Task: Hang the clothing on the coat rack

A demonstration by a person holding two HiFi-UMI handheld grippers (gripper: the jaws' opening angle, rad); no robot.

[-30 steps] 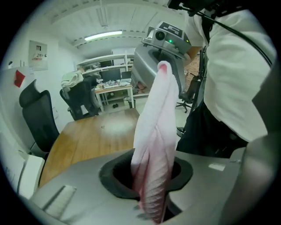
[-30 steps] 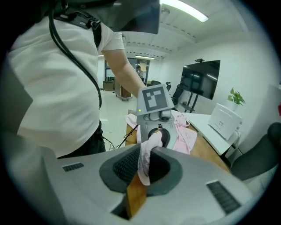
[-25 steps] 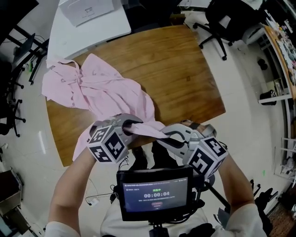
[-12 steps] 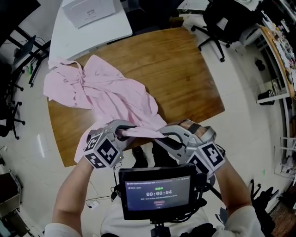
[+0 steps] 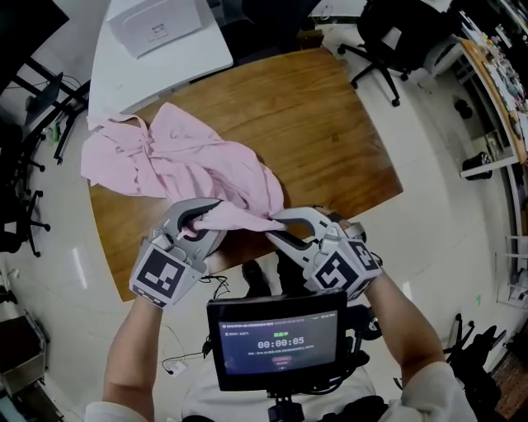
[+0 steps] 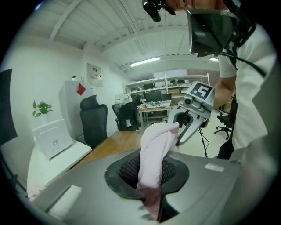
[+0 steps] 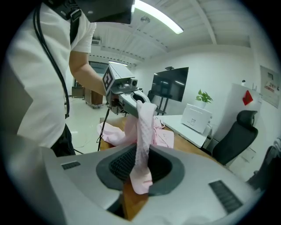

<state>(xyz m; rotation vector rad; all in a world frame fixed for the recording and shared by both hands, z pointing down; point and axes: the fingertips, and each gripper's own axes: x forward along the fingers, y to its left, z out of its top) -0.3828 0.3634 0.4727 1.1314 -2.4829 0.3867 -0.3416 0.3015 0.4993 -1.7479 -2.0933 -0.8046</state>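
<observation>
Your left gripper (image 5: 196, 221) and right gripper (image 5: 274, 224) face each other, tips close together, over the near edge of the wooden table (image 5: 322, 124). The pink shirt (image 5: 186, 161) lies crumpled on the left half of that table. 1 corner of it is drawn up off the near edge and stretched as a short band between the 2 grippers.

- **Left gripper:** its jaws are closing, and the left gripper view shows a thick fold of the shirt clenched between them.
- **Right gripper:** its jaws are opening. A narrow strip of the shirt hangs in the gap, lying loosely against 1 pad, with bare table visible beneath it.

Beyond the table's far left corner stands a white desk (image 5: 165, 62) carrying 1 white box (image 5: 155, 21).
</observation>
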